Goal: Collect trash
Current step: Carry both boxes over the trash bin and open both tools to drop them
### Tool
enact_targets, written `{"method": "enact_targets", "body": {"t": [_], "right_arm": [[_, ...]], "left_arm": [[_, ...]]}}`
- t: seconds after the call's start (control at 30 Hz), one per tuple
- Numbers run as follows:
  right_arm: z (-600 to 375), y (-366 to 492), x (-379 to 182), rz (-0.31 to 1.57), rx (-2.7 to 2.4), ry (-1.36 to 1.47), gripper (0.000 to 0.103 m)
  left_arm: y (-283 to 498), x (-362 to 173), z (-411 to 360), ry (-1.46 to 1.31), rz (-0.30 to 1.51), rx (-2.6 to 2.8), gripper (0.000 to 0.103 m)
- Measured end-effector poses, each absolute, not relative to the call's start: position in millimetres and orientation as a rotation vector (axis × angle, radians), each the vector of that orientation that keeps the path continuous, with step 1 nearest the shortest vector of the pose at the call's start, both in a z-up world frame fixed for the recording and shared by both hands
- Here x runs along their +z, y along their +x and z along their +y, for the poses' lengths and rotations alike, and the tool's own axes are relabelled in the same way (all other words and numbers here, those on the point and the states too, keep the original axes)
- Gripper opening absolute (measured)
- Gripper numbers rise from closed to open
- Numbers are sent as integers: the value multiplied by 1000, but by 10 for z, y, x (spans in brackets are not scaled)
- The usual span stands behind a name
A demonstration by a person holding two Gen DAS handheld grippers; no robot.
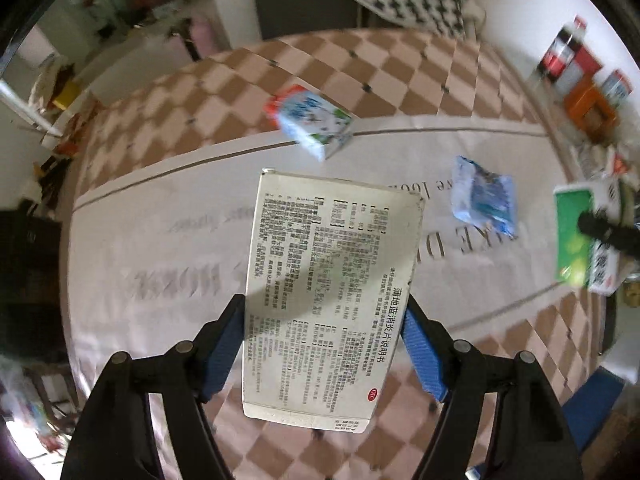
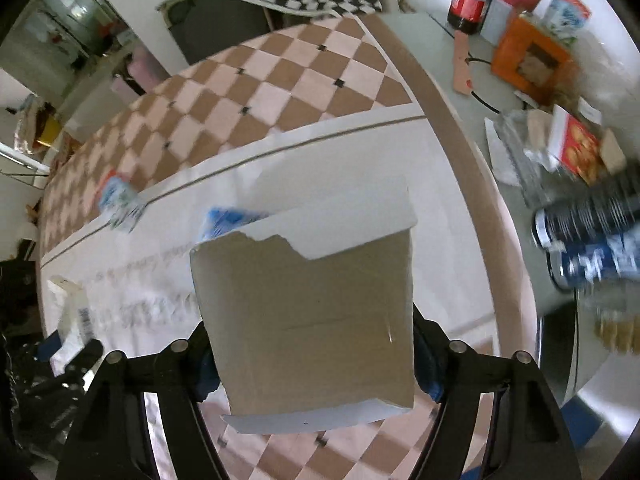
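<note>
Trash is held in both tongs above the checkered cloth (image 1: 400, 64). A flat printed leaflet (image 1: 332, 296) is clamped at its long edges between the blue pads (image 1: 420, 352) of the left gripper (image 1: 326, 344), its long axis running away from the camera. A torn grey card box (image 2: 308, 320), matte and stiff, is gripped at its sides by the right gripper (image 2: 312, 360). Two pieces are left on the table: a milk carton (image 1: 312, 120) far and centre, and a crinkled blue wrapper (image 1: 484, 196) near and to the right. The wrapper is judged nearer to the right gripper, but both tongs are full.
</note>
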State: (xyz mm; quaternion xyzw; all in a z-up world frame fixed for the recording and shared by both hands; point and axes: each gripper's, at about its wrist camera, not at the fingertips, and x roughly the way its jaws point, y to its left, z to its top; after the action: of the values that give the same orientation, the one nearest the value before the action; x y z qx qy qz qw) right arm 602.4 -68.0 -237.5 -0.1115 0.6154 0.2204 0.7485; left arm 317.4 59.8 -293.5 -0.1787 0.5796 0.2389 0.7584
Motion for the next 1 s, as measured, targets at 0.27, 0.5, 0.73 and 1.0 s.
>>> {"method": "enact_targets", "body": {"t": [0.27, 0.5, 0.73, 1.0], "right_arm": [[-932, 4290, -2016, 1283, 563, -210, 75], [-1291, 2666, -2033, 1326, 601, -179, 75], [-1567, 1508, -2869, 1541, 616, -214, 75], [-1655, 1209, -4562, 1722, 538, -198, 75]], "left_arm": [[2009, -2209, 665, -383, 1117, 548, 72], [794, -2415, 460, -470, 1130, 515, 72], [-144, -3175, 239, -682, 1267, 495, 72], [-376, -4804, 252, -889, 1415, 462, 72]]}}
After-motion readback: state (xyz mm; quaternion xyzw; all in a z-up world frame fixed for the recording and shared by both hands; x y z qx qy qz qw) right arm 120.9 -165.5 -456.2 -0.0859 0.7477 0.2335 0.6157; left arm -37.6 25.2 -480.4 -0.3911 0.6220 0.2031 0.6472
